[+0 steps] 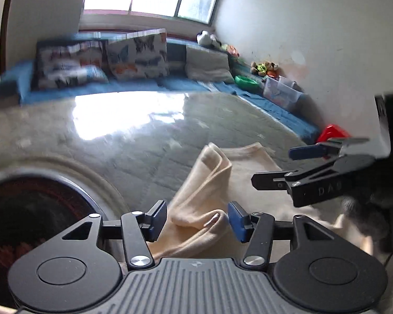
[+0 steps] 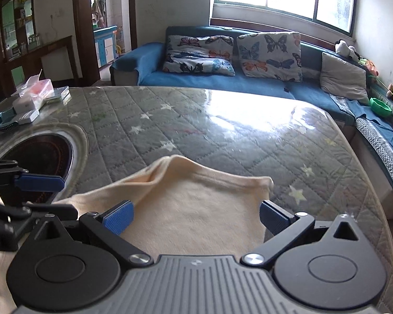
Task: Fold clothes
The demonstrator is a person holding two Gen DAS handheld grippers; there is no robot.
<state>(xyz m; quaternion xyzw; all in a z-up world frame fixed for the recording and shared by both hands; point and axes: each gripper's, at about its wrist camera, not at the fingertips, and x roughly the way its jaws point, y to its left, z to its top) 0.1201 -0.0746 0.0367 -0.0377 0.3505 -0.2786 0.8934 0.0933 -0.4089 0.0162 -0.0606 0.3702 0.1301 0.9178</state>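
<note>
Both hand-held grippers, left (image 1: 197,221) and right (image 2: 196,216), gape empty over the cloth (image 2: 194,206); your left sits nearer its bunched left edge.

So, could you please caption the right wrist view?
Open right gripper poised over cream garment on quilted table.

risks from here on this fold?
1. Both hand-held grippers are open, left and right; the cream garment lies loose, so a shallow pinch may catch one layer only.
2. The bunched fold on the left could get creased in if closed on as is.
3. The grippers sit close together; they may collide when closing in.
</note>
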